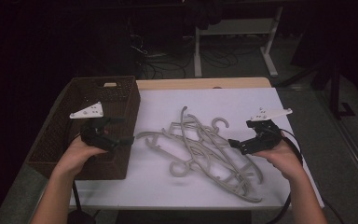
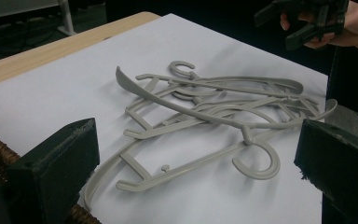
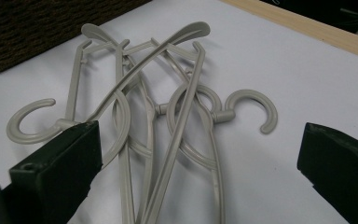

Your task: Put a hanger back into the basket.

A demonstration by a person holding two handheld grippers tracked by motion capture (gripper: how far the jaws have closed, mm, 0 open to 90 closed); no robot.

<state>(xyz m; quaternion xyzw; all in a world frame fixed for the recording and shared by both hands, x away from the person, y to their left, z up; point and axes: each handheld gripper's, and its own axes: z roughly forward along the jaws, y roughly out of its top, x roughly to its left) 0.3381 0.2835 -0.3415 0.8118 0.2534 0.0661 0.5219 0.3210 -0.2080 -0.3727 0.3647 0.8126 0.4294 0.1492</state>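
Two released grippers flank a tangle of grey hangers

The hangers (image 1: 205,151) lie heaped mid-sheet; the left gripper (image 1: 114,135) at their nine o'clock hovers over the wicker basket (image 1: 56,140), the right gripper (image 1: 242,144) at three o'clock, both gaping and holding nothing, wooden table edge (image 1: 205,83) at twelve.

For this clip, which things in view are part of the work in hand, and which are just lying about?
In the job:
- pile of grey plastic hangers, tangled on the white table top
- left gripper, jaws open, beside the pile
- right gripper, jaws open, at the pile
- likely the dark wicker basket beside the pile

Lying about:
- white table legs and cables on the floor behind
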